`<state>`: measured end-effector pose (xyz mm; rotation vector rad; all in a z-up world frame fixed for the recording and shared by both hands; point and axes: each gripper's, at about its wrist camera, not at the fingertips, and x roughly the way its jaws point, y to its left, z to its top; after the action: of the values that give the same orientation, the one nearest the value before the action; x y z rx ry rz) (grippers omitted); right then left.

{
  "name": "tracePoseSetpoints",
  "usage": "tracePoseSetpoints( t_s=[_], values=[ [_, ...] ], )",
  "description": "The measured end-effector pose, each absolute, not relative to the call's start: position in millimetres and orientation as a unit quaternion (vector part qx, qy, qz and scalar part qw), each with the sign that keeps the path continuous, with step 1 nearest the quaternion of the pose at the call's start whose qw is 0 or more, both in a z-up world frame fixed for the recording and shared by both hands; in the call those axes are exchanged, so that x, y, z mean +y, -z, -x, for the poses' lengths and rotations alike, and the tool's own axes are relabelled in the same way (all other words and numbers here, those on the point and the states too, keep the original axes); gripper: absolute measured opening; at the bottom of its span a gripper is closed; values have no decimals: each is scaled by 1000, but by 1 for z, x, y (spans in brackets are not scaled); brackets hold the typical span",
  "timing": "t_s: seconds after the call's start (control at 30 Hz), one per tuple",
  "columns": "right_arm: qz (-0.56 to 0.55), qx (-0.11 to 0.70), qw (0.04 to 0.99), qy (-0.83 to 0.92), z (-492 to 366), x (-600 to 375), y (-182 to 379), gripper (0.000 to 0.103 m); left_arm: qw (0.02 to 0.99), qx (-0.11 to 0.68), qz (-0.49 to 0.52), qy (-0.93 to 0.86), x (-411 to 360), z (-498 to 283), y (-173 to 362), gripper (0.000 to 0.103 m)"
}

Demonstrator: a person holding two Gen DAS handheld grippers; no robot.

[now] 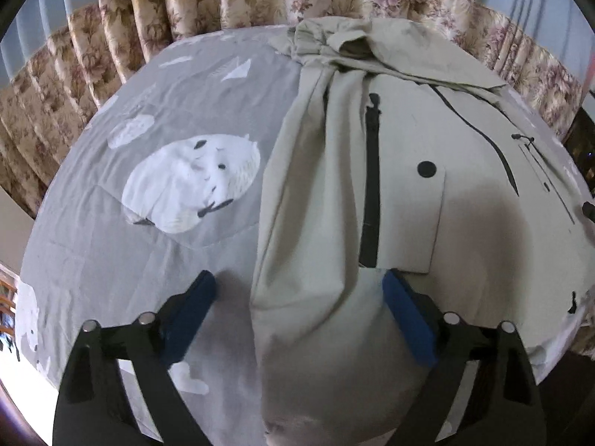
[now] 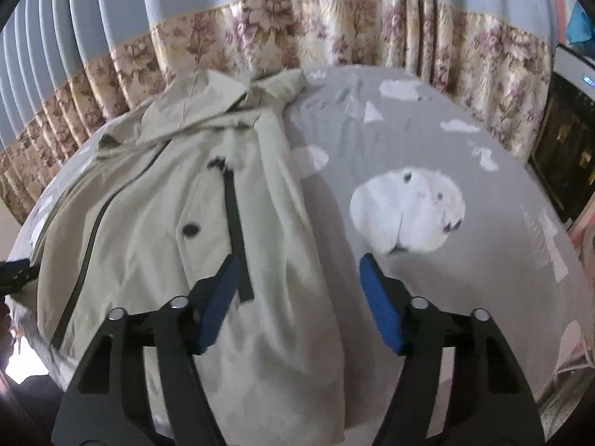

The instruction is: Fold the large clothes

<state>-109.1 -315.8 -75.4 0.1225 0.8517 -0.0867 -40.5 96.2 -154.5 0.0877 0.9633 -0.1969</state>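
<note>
A large beige jacket (image 1: pixel 427 204) with black zips and a black snap lies spread on a grey bed sheet (image 1: pixel 130 260), its hood bunched at the far end. A sleeve is folded over the front along its left side. My left gripper (image 1: pixel 299 282) is open, its blue pads either side of the sleeve end near the hem. In the right wrist view the jacket (image 2: pixel 156 223) lies on the left half of the sheet (image 2: pixel 465 297). My right gripper (image 2: pixel 297 264) is open above the jacket's right edge, holding nothing.
The sheet has white polar bear prints (image 1: pixel 189 186) (image 2: pixel 409 212). Floral and blue curtains (image 2: pixel 297 18) hang behind the bed. A dark cabinet (image 2: pixel 565 156) stands at the right. The bed's near edge runs under both grippers.
</note>
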Motion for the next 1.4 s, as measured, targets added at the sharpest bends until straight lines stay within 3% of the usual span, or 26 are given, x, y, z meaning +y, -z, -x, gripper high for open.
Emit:
tracePoseSetpoints(
  t_s=[0.07, 0.13, 0.2, 0.27, 0.3, 0.33, 0.47, 0.63, 0.8, 0.83, 0.87, 0.9, 0.93, 0.97, 1.23, 1.27, 1.4],
  values=[
    [-65, 425, 902, 31, 111, -319, 79, 59, 880, 459, -45, 112, 89, 44, 150, 63],
    [-65, 436, 897, 21, 113, -318, 83, 58, 883, 451, -67, 111, 79, 45, 147, 56],
    [-61, 444, 894, 15, 112, -315, 89, 43, 881, 449, -79, 126, 70, 44, 148, 37],
    [-83, 443, 892, -7, 108, -315, 91, 7, 877, 453, -73, 140, 67, 41, 145, 25],
    [-92, 441, 893, -15, 107, -316, 89, 7, 880, 449, -76, 135, 67, 40, 140, 8],
    [-96, 431, 897, -21, 108, -316, 82, 6, 882, 447, -70, 134, 69, 38, 135, 6],
    [-110, 366, 923, -46, 122, -318, 37, 4, 891, 428, 8, 151, 100, 40, 100, 5],
    [-95, 368, 925, -1, 120, -337, 32, 5, 904, 421, -52, 55, 122, 41, 101, 5],
    [-109, 388, 914, 49, 134, -361, 52, 21, 885, 464, -25, 31, 152, 41, 133, 8],
    [-112, 386, 914, 52, 138, -364, 51, 35, 889, 455, -18, 41, 151, 46, 131, 12],
    [-118, 382, 915, 55, 143, -369, 49, 45, 892, 448, -14, 49, 148, 49, 128, 35],
    [-123, 381, 915, 54, 146, -371, 49, 46, 897, 439, -10, 55, 145, 51, 124, 71],
    [-129, 384, 913, 49, 147, -373, 50, 46, 904, 421, -7, 68, 138, 55, 119, 81],
    [-132, 389, 911, 46, 149, -373, 52, 46, 906, 415, -4, 78, 132, 56, 115, 83],
    [-139, 410, 901, 20, 158, -356, 76, 46, 874, 470, -12, 125, 88, 55, 144, 81],
    [-138, 412, 901, 18, 158, -353, 77, 46, 871, 475, -8, 126, 86, 57, 148, 74],
    [-136, 426, 894, 7, 162, -345, 83, 46, 869, 478, 4, 125, 92, 70, 150, 66]
  ],
)
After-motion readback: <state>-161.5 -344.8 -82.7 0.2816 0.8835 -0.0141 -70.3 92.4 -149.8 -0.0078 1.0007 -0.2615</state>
